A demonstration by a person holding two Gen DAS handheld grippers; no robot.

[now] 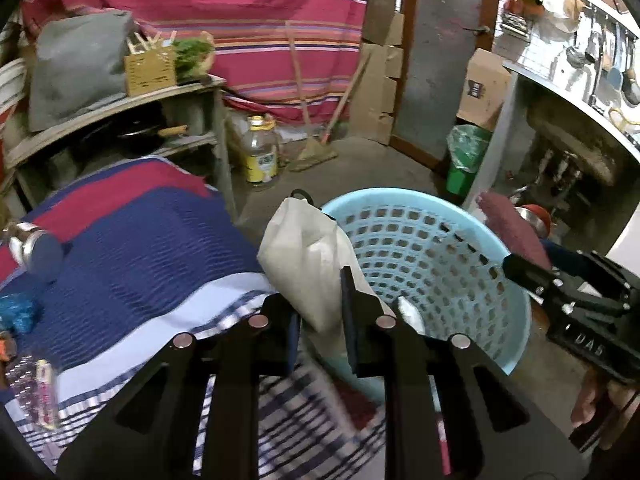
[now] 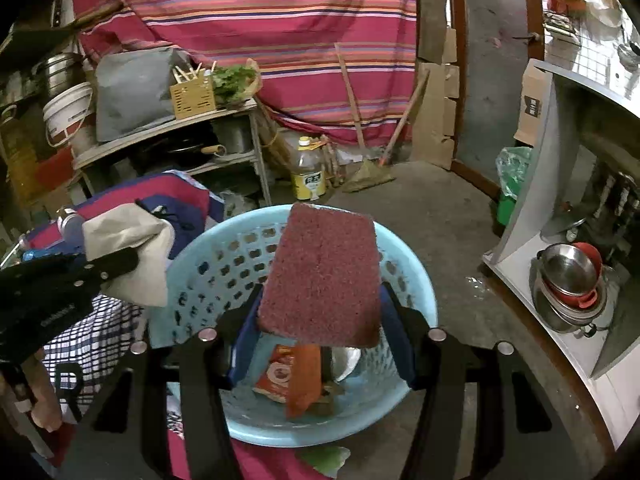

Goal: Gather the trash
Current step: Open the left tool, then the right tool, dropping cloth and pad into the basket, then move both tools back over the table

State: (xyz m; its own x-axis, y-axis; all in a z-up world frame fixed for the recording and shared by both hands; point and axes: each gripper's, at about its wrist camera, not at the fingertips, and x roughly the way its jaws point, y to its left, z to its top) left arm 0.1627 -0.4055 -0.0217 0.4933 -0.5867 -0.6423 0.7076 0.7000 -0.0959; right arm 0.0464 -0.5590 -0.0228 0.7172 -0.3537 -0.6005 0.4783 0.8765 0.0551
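You held the left gripper (image 1: 320,300) clamped on the white bag (image 1: 304,248) and the right gripper (image 2: 320,320) clamped on the red scouring pad (image 2: 324,272); release both squarely over the blue basket (image 2: 416,292).

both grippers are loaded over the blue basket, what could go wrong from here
1. The left gripper pinches only the lower end of the cream cloth bag, which hangs by the light blue basket's rim; let go there, it may drop outside, onto the striped cloth.
2. The right gripper holds the maroon scouring pad by its near edge; it could tilt and slip early.
3. The two grippers are close and might bump.
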